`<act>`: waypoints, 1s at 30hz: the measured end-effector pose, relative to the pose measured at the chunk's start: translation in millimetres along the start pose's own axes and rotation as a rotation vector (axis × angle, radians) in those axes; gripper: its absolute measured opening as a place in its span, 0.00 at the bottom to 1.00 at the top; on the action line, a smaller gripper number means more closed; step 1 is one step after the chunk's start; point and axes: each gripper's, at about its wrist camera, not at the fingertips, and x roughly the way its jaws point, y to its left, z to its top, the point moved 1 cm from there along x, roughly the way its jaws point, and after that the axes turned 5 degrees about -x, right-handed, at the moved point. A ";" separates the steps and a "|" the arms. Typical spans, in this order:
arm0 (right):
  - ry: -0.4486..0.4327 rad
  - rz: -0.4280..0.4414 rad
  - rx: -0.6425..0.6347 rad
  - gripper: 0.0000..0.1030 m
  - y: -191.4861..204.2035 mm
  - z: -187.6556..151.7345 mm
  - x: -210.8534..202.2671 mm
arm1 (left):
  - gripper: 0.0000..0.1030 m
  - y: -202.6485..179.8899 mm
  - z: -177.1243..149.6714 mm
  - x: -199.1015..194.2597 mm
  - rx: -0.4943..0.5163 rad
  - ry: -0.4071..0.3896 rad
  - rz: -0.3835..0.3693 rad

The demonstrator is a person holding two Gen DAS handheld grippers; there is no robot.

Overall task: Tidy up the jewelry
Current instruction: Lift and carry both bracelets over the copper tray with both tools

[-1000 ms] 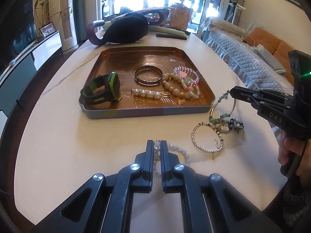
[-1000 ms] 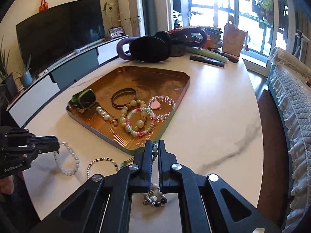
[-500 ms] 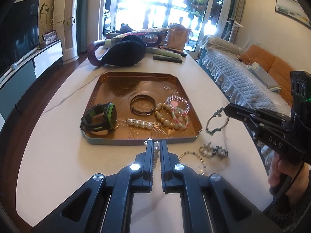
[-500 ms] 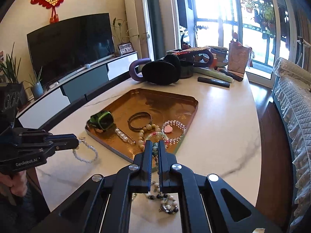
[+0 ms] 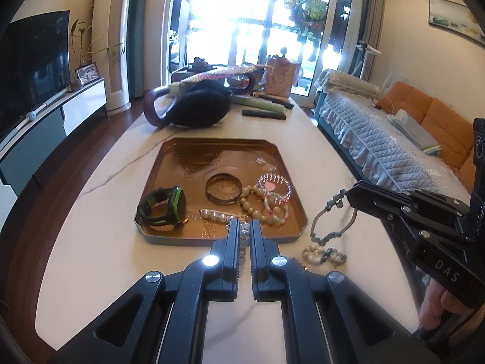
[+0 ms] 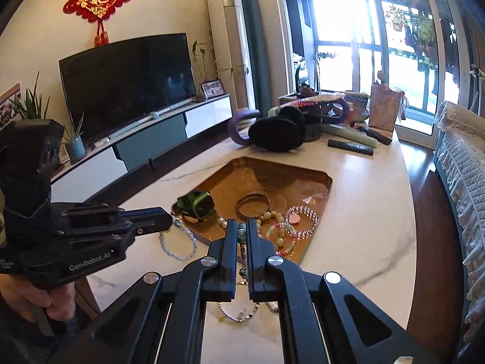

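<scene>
A copper tray (image 5: 194, 151) on the white table holds a green-black watch (image 5: 163, 206), a metal bangle (image 5: 223, 188), a pearl clip and several bead bracelets (image 5: 266, 200). My left gripper (image 5: 244, 227) is shut on a white bead bracelet (image 6: 178, 242), held in the air before the tray's near edge. My right gripper (image 6: 242, 227) is shut on a green bead bracelet (image 5: 330, 218), which hangs in the air right of the tray. A bead cluster (image 5: 324, 254) and a thin silver bracelet (image 6: 239, 311) lie on the table below.
Black earmuffs (image 5: 197, 109), a purple handle, a remote (image 5: 263, 114) and a gift bag (image 5: 280, 80) crowd the table's far end. A covered sofa (image 5: 379, 151) stands at the right, a TV unit (image 6: 145, 139) at the left.
Both grippers have lifted their bracelets off the table and risen well above it. The bead cluster and silver bracelet stay on the table.
</scene>
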 end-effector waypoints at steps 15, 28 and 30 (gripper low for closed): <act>-0.133 0.013 -0.020 0.05 17.7 67.7 -54.9 | 0.06 -39.5 59.7 -69.2 0.053 -0.203 -0.012; -0.114 0.063 0.028 0.05 1.6 77.1 -3.6 | 0.06 -13.1 78.1 -23.2 -0.036 -0.179 -0.106; -0.086 0.064 0.031 0.05 -4.0 70.9 13.7 | 0.06 -4.5 72.4 -0.9 -0.055 -0.140 -0.105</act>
